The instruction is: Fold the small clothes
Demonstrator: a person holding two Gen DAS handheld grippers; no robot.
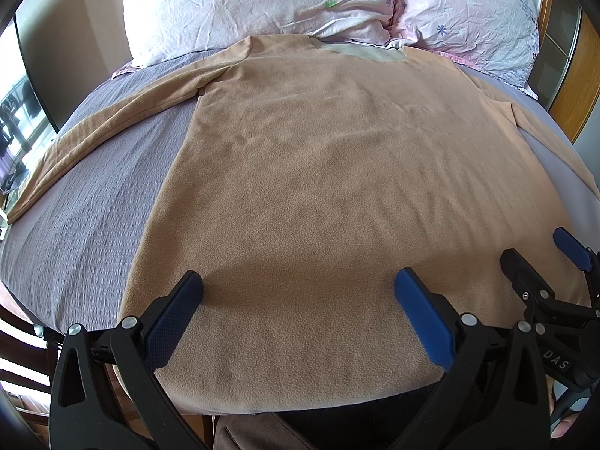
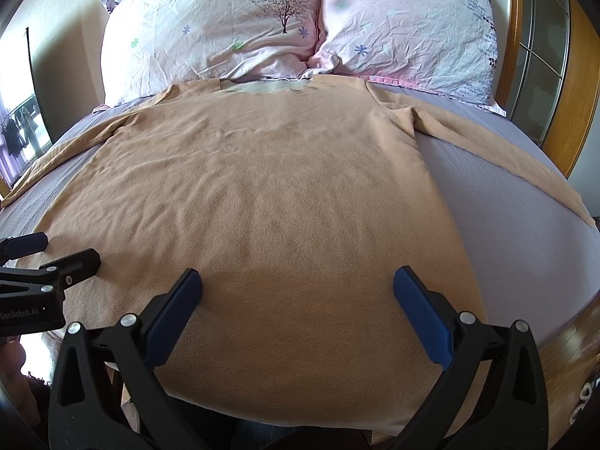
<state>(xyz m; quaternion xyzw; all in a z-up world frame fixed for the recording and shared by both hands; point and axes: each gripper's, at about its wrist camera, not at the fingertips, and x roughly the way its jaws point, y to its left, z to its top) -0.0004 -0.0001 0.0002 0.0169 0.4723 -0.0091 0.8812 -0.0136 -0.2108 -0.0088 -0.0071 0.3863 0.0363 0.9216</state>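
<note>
A tan long-sleeved fleece shirt [image 1: 307, 172] lies flat on the bed, neck toward the pillows, hem at the near edge; it also shows in the right wrist view [image 2: 270, 202]. Its left sleeve [image 1: 93, 127] and right sleeve [image 2: 506, 150] spread outward. My left gripper [image 1: 298, 292] is open and empty, hovering over the hem's left part. My right gripper [image 2: 296, 292] is open and empty over the hem's right part. The right gripper also shows in the left wrist view [image 1: 540, 255], and the left gripper in the right wrist view [image 2: 56, 255].
The bed has a grey-purple sheet [image 1: 82, 225]. Two floral pillows [image 2: 232, 26] [image 2: 412, 30] lie at the head. A wooden bed frame [image 2: 585, 112] runs along the right. A window [image 1: 18, 120] is at the left.
</note>
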